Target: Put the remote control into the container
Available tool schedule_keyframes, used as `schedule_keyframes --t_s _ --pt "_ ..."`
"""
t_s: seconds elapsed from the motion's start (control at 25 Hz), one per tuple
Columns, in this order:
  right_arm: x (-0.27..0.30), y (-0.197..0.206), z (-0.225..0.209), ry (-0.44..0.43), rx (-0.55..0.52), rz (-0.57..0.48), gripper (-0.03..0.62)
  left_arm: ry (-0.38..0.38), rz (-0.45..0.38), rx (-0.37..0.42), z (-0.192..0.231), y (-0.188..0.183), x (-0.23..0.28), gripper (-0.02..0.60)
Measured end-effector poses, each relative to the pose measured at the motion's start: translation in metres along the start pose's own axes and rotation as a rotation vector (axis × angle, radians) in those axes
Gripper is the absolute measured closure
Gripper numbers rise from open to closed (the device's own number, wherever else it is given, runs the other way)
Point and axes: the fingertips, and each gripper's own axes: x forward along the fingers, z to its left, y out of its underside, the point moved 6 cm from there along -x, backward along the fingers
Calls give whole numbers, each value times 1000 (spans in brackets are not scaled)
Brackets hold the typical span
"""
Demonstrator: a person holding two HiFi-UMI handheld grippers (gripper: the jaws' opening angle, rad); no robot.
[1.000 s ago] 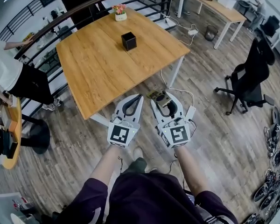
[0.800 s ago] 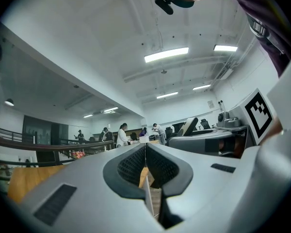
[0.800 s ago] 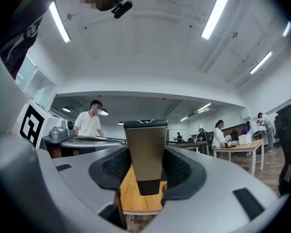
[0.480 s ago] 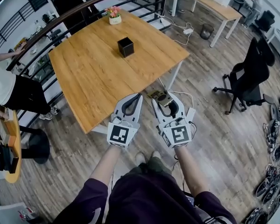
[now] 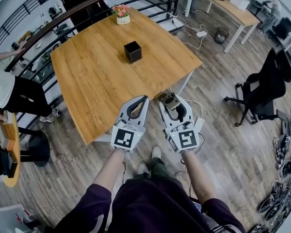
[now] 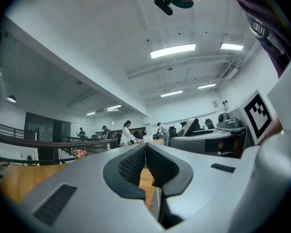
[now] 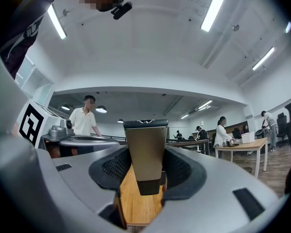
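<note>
Standing pinched inside the right tool [image 5: 172, 106]: remote control [image 7: 145, 149].

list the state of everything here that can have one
left gripper: shut, nothing between its jaws
right gripper: shut on the remote control
remote control: held in the air, not in the black container
black container: upright on the wooden table, top open
flower pot: upright at the table's far edge
office chair: upright, unoccupied
</note>
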Motion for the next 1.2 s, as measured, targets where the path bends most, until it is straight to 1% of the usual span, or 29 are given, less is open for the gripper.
schedule_keyframes --t_s 0.16,0.28,0.44,0.48,0.52,0.84,0.92,1.0,1.2 --pt "21 0 -22 -14 16 -5 373 -16 40 19 10 -1 25 566" --pt "35 -3 -36 -28 22 -15 373 -33 18 18 16 -1 42 566" --pt "49 -3 -50 -59 18 -29 373 -53 31 31 21 0 58 566" --pt "52 -3 -52 -64 20 -31 373 -57 47 36 23 1 61 566" --pt "56 -3 -54 -69 23 -31 373 -61 58 41 25 1 64 566" --pt "85 -2 -64 -98 29 -34 373 -92 32 43 45 3 84 566" --pt "95 -1 -63 -106 22 -33 373 -90 57 47 54 6 87 566" --pt "106 2 -64 -106 22 -30 373 -89 49 45 64 8 93 566" --pt "142 11 -65 -98 24 -21 373 -79 77 42 95 21 106 566"
